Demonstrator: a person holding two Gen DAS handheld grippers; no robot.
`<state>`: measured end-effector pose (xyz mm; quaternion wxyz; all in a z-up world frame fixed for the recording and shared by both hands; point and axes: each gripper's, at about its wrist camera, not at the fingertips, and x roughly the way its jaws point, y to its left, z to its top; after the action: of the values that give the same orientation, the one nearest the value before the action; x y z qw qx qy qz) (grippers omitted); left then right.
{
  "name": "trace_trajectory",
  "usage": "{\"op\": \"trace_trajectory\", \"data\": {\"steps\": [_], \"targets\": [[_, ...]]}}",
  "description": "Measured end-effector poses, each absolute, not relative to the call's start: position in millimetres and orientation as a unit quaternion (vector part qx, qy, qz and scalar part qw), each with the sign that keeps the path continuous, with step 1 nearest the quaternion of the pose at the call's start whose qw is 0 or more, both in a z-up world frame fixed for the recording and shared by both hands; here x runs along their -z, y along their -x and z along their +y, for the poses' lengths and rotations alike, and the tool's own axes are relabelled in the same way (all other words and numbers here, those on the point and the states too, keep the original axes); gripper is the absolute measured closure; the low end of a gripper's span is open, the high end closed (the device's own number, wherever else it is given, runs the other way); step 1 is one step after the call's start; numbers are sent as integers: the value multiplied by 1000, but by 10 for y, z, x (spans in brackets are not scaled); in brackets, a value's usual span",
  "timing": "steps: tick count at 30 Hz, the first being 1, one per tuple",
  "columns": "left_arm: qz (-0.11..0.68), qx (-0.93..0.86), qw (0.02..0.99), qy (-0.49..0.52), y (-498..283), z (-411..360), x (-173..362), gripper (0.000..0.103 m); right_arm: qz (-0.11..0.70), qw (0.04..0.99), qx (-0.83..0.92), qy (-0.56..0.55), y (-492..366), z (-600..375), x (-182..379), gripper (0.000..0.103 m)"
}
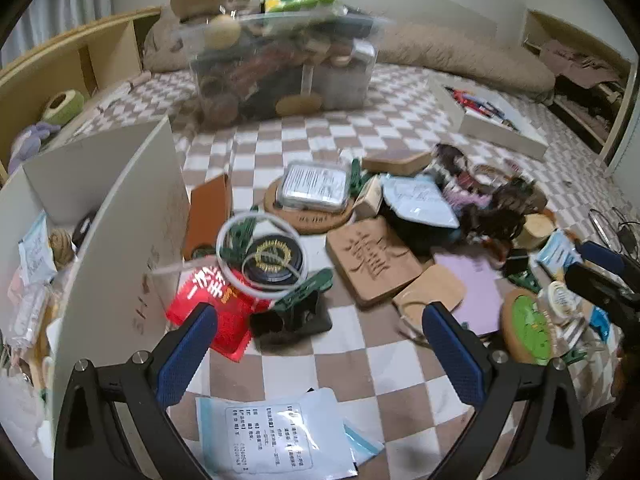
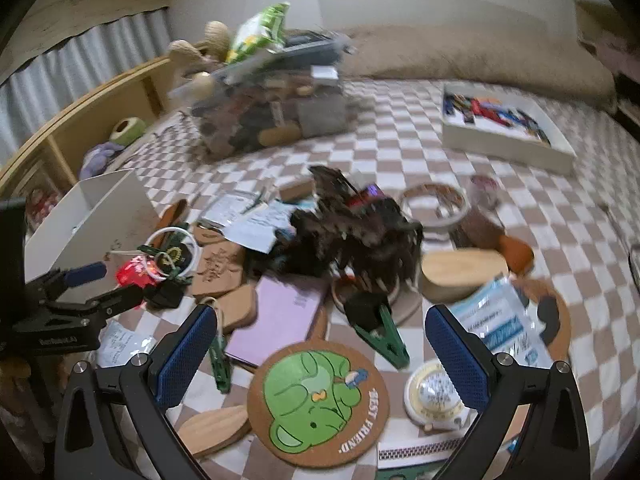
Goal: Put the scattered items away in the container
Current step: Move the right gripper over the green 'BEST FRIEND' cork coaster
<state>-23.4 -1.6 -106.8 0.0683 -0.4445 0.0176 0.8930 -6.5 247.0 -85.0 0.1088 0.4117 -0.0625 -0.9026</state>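
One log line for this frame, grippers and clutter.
left gripper: open, empty | right gripper: open, over green coaster | white box: partly filled

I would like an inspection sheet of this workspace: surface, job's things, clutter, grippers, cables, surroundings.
Surface: checkered blanket, brown and white.
Job's things: white box at the left, partly filled; scattered pile beside it, including a green frog coaster, a carved wooden block, a red packet, a black round tin and a green clip.
Clutter: full clear bin; white tray of small items.
Grippers: left gripper and right gripper both open, holding nothing.
Cables: nothing seen.
Surroundings: wooden shelf, curtain, beige pillow.
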Motion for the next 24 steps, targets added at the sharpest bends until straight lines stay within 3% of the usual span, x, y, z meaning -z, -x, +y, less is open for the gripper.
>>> {"op": "trace_trajectory", "data": {"steps": [24], "targets": [[36, -853, 43, 519, 416, -89, 1682, 0, -66, 88, 861, -496, 77, 2406, 1343, 0]]}}
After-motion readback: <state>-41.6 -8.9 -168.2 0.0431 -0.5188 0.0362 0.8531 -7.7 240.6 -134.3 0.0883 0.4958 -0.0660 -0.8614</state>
